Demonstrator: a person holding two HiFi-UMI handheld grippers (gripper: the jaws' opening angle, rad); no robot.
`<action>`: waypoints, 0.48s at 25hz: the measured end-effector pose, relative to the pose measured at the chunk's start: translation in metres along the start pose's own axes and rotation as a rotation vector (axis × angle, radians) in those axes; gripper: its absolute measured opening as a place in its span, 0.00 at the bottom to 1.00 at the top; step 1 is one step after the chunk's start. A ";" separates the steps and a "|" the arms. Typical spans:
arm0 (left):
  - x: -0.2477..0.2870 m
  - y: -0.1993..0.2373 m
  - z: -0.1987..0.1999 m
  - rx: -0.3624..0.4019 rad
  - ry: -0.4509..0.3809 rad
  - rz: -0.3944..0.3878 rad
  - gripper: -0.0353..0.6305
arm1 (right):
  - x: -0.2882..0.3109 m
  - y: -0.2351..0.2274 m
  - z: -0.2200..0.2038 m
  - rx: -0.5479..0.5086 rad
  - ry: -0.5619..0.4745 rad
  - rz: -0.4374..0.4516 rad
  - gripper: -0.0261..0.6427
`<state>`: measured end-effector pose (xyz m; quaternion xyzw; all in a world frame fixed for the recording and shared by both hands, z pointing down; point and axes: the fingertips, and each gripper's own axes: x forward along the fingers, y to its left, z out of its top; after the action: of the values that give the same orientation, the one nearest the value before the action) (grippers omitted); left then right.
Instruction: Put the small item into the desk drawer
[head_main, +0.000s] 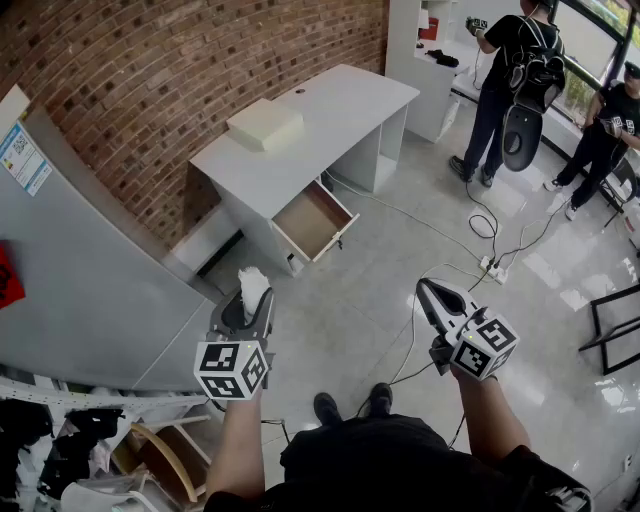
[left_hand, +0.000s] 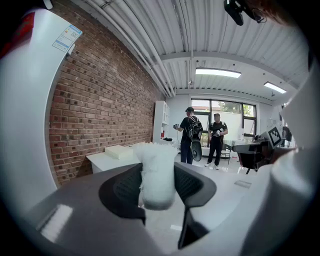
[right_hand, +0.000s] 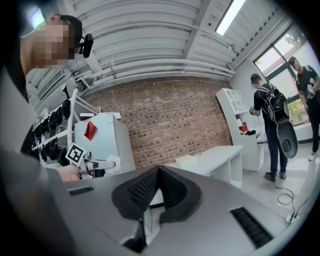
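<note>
My left gripper (head_main: 250, 298) is shut on a small white foam piece (head_main: 253, 283) that sticks up past the jaw tips; in the left gripper view the white foam piece (left_hand: 156, 175) fills the gap between the dark pads. My right gripper (head_main: 428, 291) hangs over the floor with its jaws shut and nothing in them, its pads (right_hand: 159, 186) meeting in the right gripper view. The white desk (head_main: 330, 112) stands ahead against the brick wall. Its drawer (head_main: 312, 222) is pulled out, and its wooden inside shows empty.
A white foam block (head_main: 265, 124) lies on the desk top. A grey cabinet (head_main: 90, 270) stands at my left, a rack of dark gear (head_main: 60, 450) below it. Cables and a power strip (head_main: 494, 268) cross the floor. Two persons (head_main: 515, 75) stand at the back right.
</note>
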<state>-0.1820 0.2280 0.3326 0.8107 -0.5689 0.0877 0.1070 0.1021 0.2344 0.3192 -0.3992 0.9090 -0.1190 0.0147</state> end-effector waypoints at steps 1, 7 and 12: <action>0.000 -0.001 0.001 0.002 -0.001 0.001 0.33 | 0.000 0.000 0.001 0.000 -0.001 0.000 0.06; 0.001 -0.008 0.005 0.015 -0.007 0.007 0.33 | -0.001 -0.002 0.010 -0.015 -0.009 0.013 0.06; 0.014 -0.014 0.014 0.037 -0.019 0.015 0.33 | 0.008 -0.009 0.014 -0.045 -0.011 0.031 0.06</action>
<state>-0.1643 0.2162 0.3216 0.8089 -0.5745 0.0912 0.0858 0.1043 0.2200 0.3084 -0.3859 0.9174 -0.0962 0.0124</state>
